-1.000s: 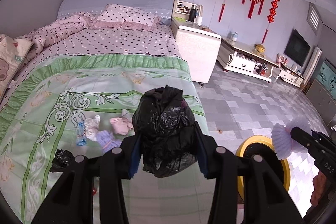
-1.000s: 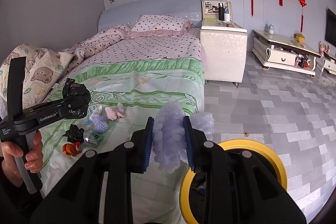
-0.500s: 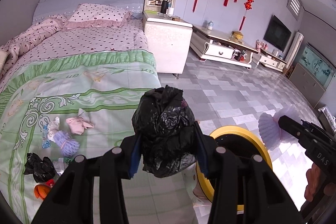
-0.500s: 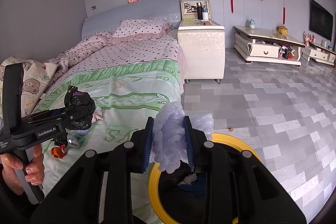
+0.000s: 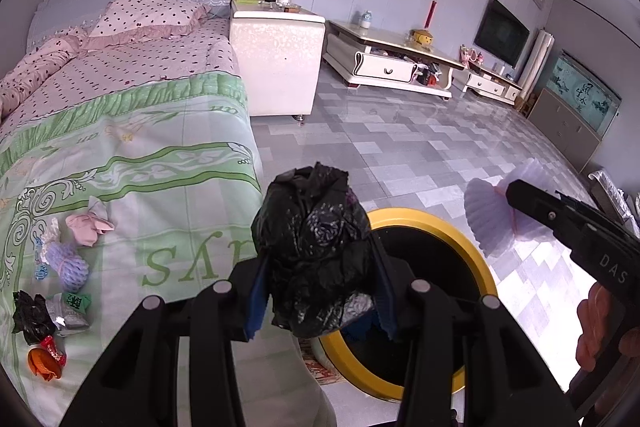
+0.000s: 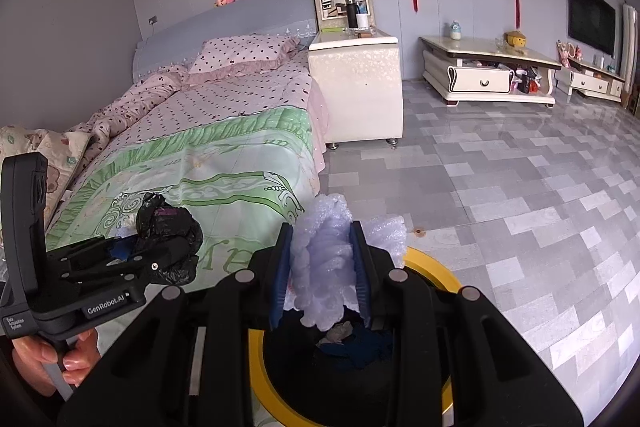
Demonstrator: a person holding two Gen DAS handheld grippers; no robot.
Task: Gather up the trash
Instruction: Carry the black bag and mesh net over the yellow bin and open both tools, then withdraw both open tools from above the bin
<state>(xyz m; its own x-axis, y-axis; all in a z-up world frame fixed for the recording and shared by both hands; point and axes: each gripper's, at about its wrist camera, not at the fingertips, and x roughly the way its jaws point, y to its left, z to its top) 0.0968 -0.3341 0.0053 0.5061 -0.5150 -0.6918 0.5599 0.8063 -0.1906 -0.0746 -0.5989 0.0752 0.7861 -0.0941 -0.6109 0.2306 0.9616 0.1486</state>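
My left gripper (image 5: 318, 291) is shut on a crumpled black plastic bag (image 5: 314, 247) and hangs over the left rim of a yellow-rimmed trash bin (image 5: 460, 239) on the floor beside the bed. My right gripper (image 6: 322, 275) is shut on a wad of pale lilac foam netting (image 6: 326, 263) directly above the same trash bin (image 6: 432, 269), which holds some dark scraps. From the left wrist view the right gripper (image 5: 516, 193) shows at the right with the foam netting (image 5: 490, 217). The black bag (image 6: 168, 241) shows at the left in the right wrist view.
Several pieces of trash still lie on the green bedspread (image 5: 160, 195): a pink tissue (image 5: 86, 227), a lilac foam net (image 5: 68, 263), a black bag (image 5: 30, 315), wrappers and an orange peel (image 5: 42, 363). A white nightstand (image 5: 276, 59) and low TV cabinets (image 5: 392, 61) stand beyond on grey tiled floor.
Both grippers have swung right, from over the bed toward the bin, each keeping its load. The bin now sits under both, and the bed trash has slid to the left edge.
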